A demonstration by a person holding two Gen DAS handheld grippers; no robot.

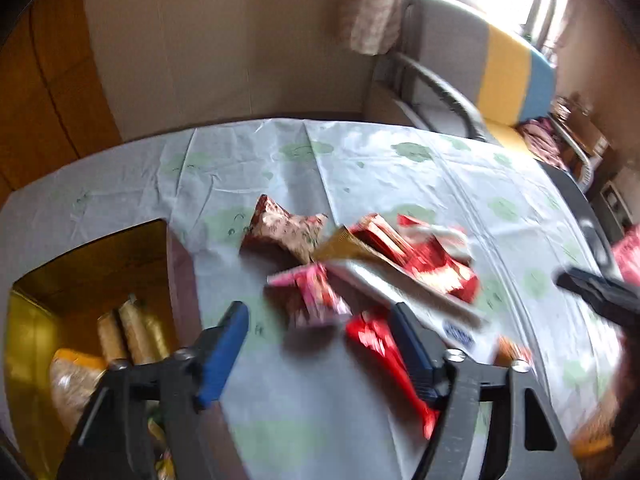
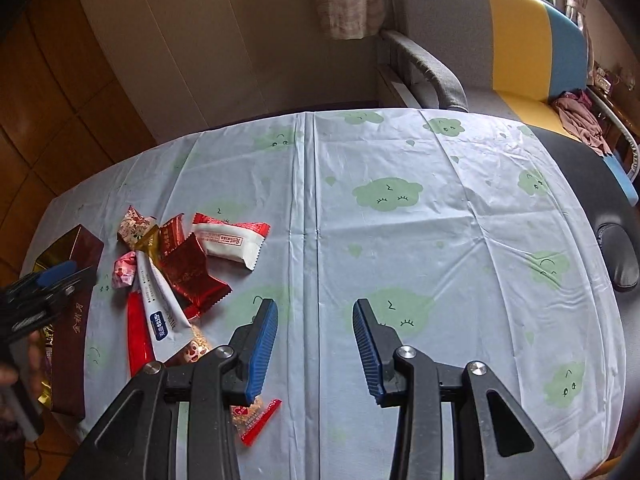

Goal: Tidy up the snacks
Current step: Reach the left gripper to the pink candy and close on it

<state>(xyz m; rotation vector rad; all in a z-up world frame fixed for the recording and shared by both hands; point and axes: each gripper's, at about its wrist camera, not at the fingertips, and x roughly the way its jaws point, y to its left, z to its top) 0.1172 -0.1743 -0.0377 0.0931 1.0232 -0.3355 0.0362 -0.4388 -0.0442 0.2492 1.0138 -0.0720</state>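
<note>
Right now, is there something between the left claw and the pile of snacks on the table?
Nothing visible blocks it. The left claw is open just above the snack pile, with the open box off to its left.

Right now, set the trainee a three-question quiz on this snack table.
1. True or false: the right gripper holds a snack.
2. Where does the box sit relative to the snack pile in the right wrist view? A) left B) right C) on top
3. What pattern is printed on the tablecloth?

Key: 1 false, its jaws are open and empty. 2 A. 3 green clouds with faces.
</note>
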